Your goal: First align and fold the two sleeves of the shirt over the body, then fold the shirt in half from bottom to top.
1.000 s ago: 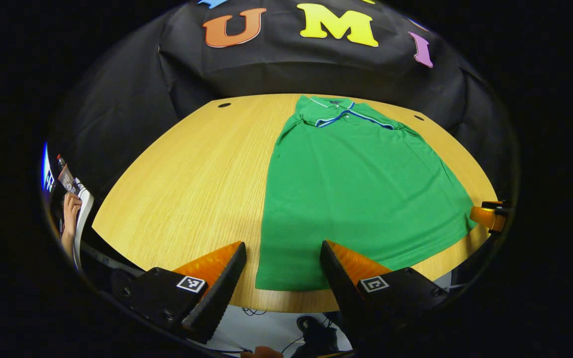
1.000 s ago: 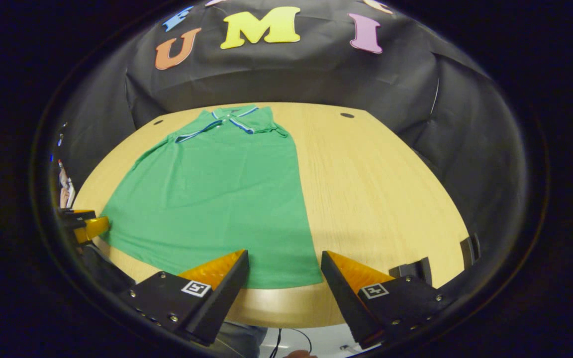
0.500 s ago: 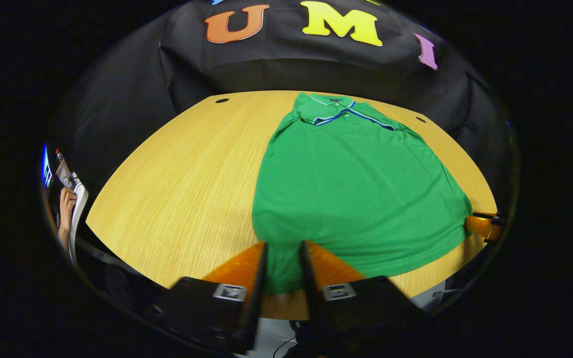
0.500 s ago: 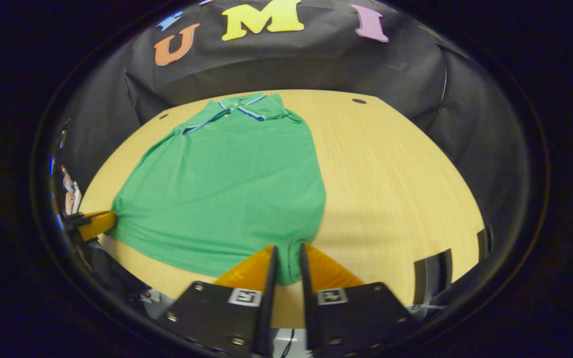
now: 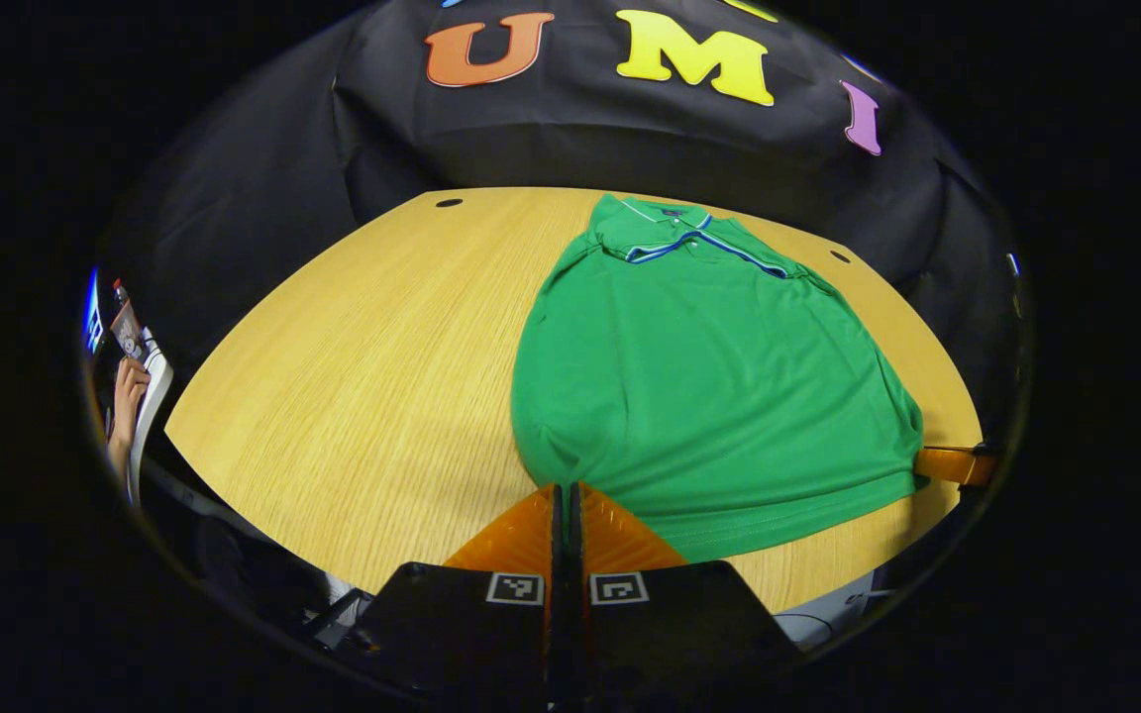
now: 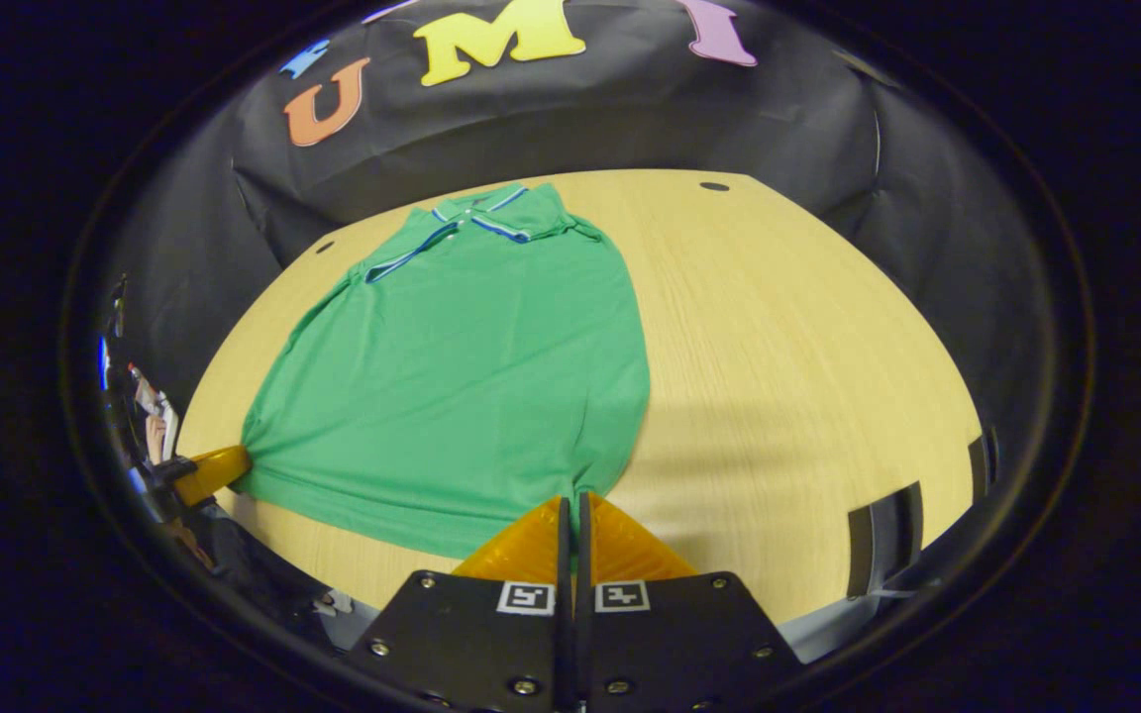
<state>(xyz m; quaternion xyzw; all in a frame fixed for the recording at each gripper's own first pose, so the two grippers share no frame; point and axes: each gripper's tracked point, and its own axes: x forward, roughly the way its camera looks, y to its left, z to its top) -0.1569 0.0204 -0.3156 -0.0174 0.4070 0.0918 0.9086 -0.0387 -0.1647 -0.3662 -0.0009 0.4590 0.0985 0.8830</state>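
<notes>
Black cloth hangs behind your pale wooden table, whose straight grain runs away from you and whose far edge carries small dark round holes, two of them in the left gripper view. One green polo shirt of smooth knit fabric lies flat on the right half of that table in this view, collar at the far end, hem towards you. Its collar is trimmed with thin blue and white stripes.

Your left gripper points forward and slightly down at the near hem, and its two wedge-shaped fingers are pressed together on the shirt's near left corner, so the cloth bunches and lifts slightly there. Each finger base carries one small square black-and-white marker. At the right rim of this view, the tip of your right gripper meets the opposite hem corner.

In the right gripper view, the shirt lies on the left half of the table, with its collar far from you. Your right gripper is likewise clamped tight on the near right hem corner, the fabric drawn to a point between its two fingers. Your left gripper shows at the left rim, touching the other corner. Between the two grips the hem curves in a shallow arc.

At the far left edge of the left gripper view, a person's hand rests beside a white object.
</notes>
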